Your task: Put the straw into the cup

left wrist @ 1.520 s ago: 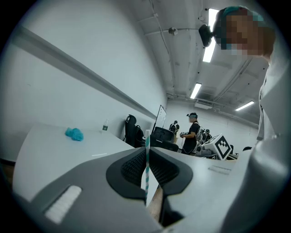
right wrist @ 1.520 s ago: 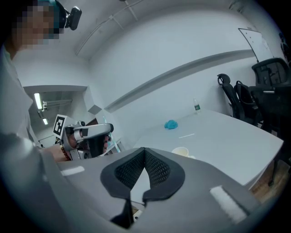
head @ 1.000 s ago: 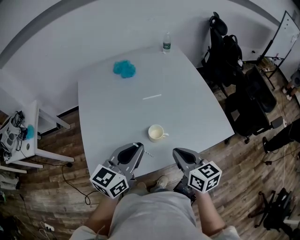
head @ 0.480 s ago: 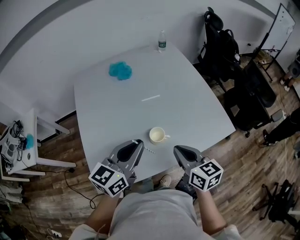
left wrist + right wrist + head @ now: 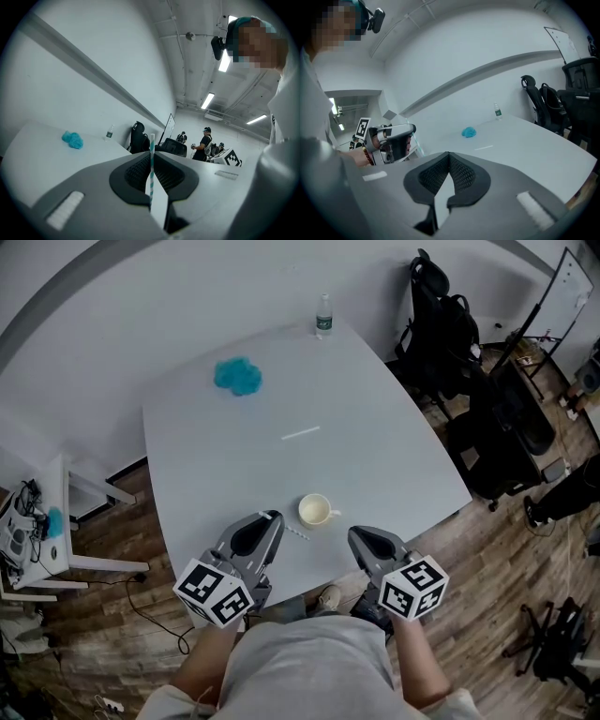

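A person stands at the lower edge of a pale grey surface (image 5: 375, 427) with a hand-held tool in each hand, seen from above. The left tool (image 5: 266, 519), lower centre-left of the head view, has its jaws pinching a straw (image 5: 151, 143) with teal and white stripes. In the left gripper view the straw stands upright between the two pads, its top end poking above the tips. From above, a short length of it juts out on the tool's right-hand side, just below and to the left of the cup (image 5: 316, 511).

The cream cup, handle pointing right, sits upright on the surface just above the two tools and between them, near the lower edge. The right tool (image 5: 356, 533), lower centre-right, has its jaws pressed together with nothing between them, and is apart from the cup.

Further up the surface, near its centre, lies a thin white strip (image 5: 301, 433). A crumpled blue cloth (image 5: 236, 376) rests toward the upper left, and a clear bottle (image 5: 323, 317) with a green label stands at the far upper edge. Black chairs (image 5: 441, 315) crowd the upper right, on a wooden floor (image 5: 506, 549).
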Motion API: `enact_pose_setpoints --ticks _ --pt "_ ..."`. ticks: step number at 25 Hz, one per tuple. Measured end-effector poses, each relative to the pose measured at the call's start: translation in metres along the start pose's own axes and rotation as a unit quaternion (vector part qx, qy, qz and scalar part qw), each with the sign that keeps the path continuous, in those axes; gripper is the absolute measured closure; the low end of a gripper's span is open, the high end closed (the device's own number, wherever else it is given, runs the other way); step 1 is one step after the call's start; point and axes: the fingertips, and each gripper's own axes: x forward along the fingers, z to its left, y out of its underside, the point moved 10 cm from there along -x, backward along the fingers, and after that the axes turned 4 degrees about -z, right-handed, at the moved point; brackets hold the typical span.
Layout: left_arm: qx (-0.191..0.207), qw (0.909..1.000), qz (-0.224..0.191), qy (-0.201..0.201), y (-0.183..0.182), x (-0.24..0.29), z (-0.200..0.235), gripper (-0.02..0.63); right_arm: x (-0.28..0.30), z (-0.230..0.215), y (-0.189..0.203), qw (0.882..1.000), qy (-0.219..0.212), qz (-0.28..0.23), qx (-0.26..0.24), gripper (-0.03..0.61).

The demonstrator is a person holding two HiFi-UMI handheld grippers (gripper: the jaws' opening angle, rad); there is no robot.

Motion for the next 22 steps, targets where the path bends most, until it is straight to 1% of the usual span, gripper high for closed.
enact_pose_setpoints --ticks 13,22 --pt "-0.010 0.9999 0.003 -0.007 0.000 0.025 0.027 0.574 0.018 -0.015 -0.001 1.000 0.007 0.012 0.009 0.572" --pt "-0.018 0.9996 0.011 -0.017 0.012 0.044 0.053 0.574 0.031 -0.029 0.001 0.999 0.016 0.024 0.017 0.572"
